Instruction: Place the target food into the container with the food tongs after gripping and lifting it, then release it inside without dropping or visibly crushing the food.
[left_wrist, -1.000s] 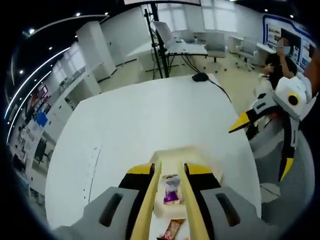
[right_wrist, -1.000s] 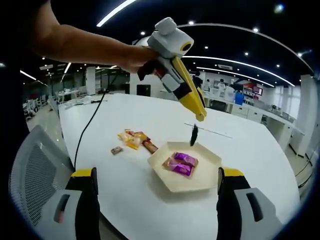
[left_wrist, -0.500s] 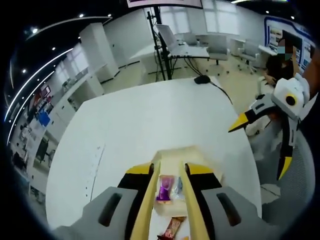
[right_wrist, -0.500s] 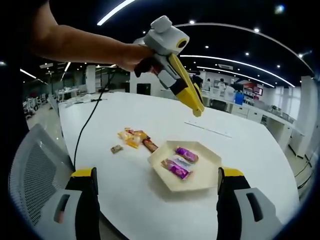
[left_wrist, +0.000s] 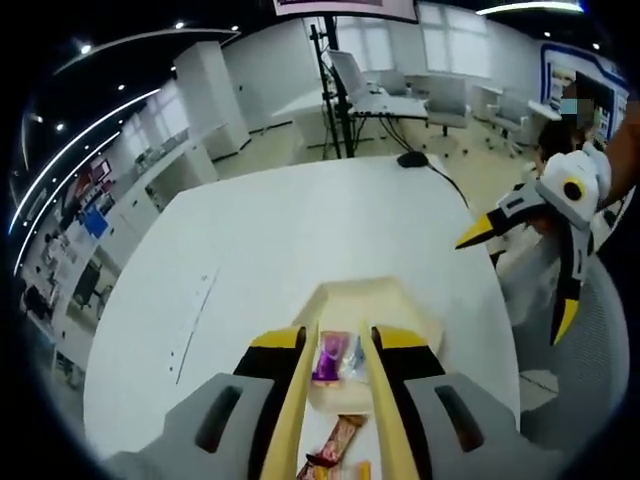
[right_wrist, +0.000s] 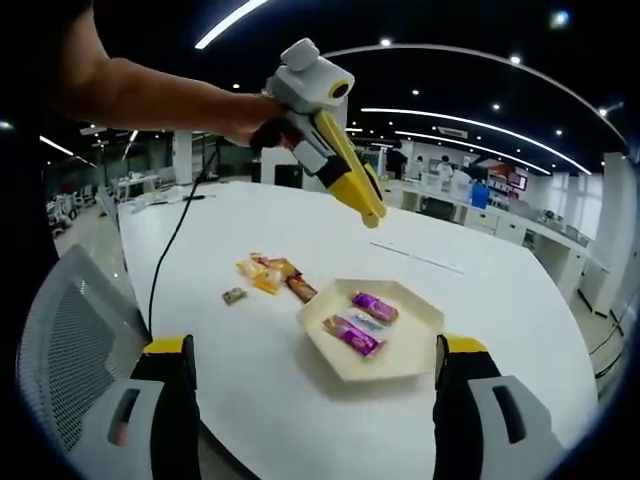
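A cream hexagonal tray (right_wrist: 400, 365) sits on the white table. In it lie a purple packet (right_wrist: 372, 306), a second purple packet (right_wrist: 345, 335) and a pale packet (right_wrist: 365, 322) between them. My left gripper (right_wrist: 372, 212) hangs in the air above and behind the tray, held by a hand, with nothing in it. In the left gripper view its long yellow jaws (left_wrist: 335, 330) stand slightly apart over the tray (left_wrist: 375, 295), with a purple packet (left_wrist: 328, 357) showing between them. My right gripper (right_wrist: 315, 345) stands wide open and empty on the near side of the tray.
Several loose snack packets (right_wrist: 268, 272) lie left of the tray, with a small one (right_wrist: 234, 296) apart. One packet (left_wrist: 338, 440) shows below the tray. A black cable (right_wrist: 175, 250) crosses the table. A mesh chair (right_wrist: 70, 340) stands at the near left. The right gripper (left_wrist: 512, 290) is off the table's right edge.
A dark packet that was falling from the left gripper's tips now lies in the tray. The left gripper has risen and drawn back to the left. The right gripper has held still.
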